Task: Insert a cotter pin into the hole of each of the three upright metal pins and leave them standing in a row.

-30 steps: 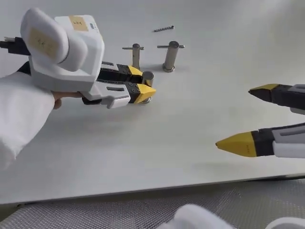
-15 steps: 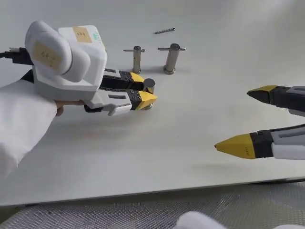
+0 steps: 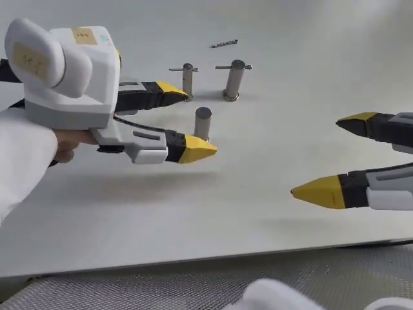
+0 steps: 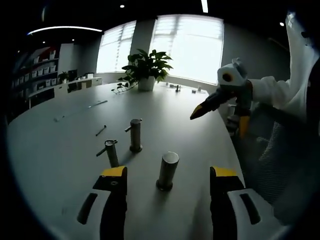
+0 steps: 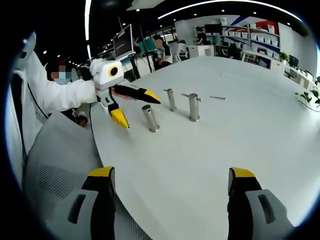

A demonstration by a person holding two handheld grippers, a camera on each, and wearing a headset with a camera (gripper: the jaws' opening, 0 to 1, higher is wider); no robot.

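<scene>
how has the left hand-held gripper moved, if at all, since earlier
Yes. The left hand-held gripper opened and pulled back leftward off the bare pin.

Head view bright and even, soft shadows on white table (image 3: 258, 194); gripper views dimmer, fisheye-bent, windows (image 4: 187, 47) glaring

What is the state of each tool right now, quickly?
Left tool: open, holding nothing, jaws either side of the bare metal pin.
Right tool: open, holding nothing.
</scene>
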